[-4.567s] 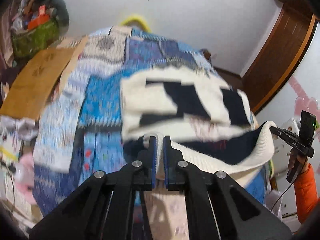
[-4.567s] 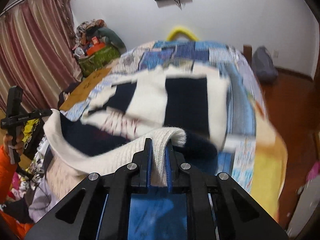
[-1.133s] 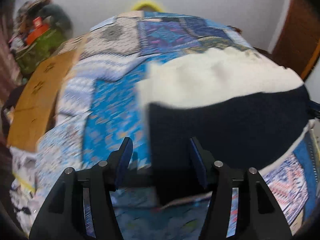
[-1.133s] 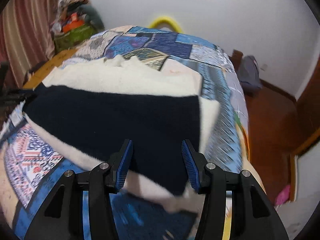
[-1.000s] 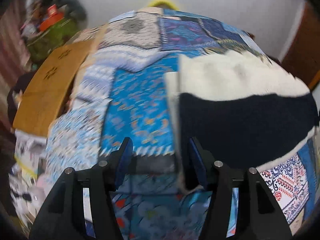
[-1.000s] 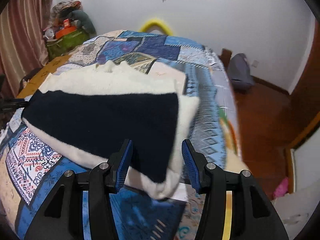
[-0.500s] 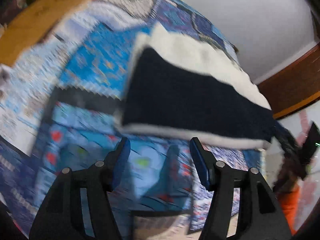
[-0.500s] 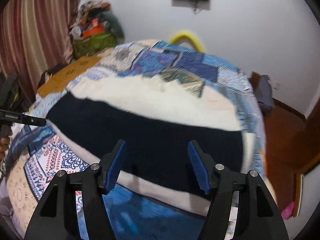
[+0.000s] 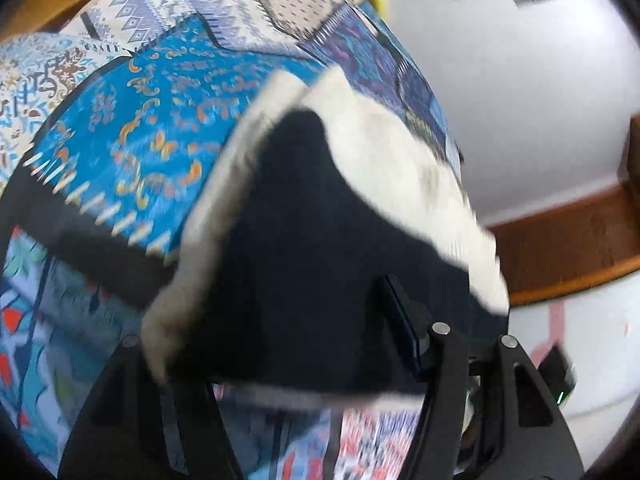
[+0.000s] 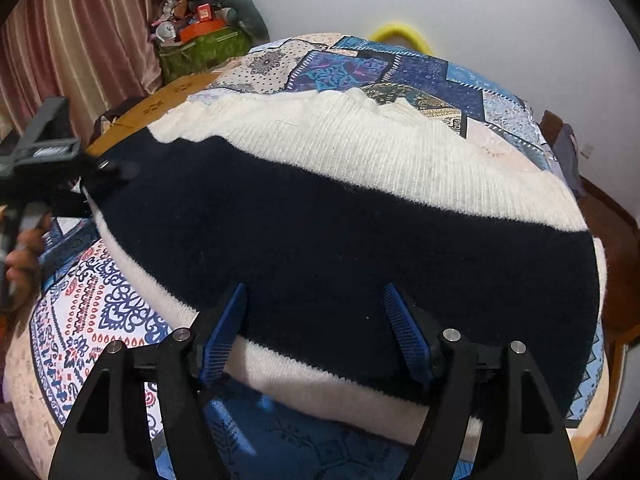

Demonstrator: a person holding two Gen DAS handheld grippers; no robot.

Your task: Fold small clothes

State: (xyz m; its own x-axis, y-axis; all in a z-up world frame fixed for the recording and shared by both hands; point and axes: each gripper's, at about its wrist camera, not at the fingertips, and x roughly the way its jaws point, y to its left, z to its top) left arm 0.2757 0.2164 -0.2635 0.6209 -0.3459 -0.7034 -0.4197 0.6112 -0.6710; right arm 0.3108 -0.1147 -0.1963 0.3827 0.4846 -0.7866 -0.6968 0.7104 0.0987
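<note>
The quilt [image 10: 100,312] spreads under everything, and on it the sweater [image 10: 320,216] lies folded — dark band uppermost, cream edges showing. Right claw [image 10: 316,328] hangs spread and empty over its near edge. Left claw [image 9: 276,340] straddles the far-left corner, spread too. I'd pinch both layers together, level — otherwise the fold skews.

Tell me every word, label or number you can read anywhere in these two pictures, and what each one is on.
No text can be read in either view.
Light label on the other black handheld gripper: blurred, unreadable.
Red and orange boxes on the cluttered pile: any print is too small to read.
Black-and-cream knitted sweater: no label showing.
Blue patchwork bedspread: ornamental patterns only, no lettering.
</note>
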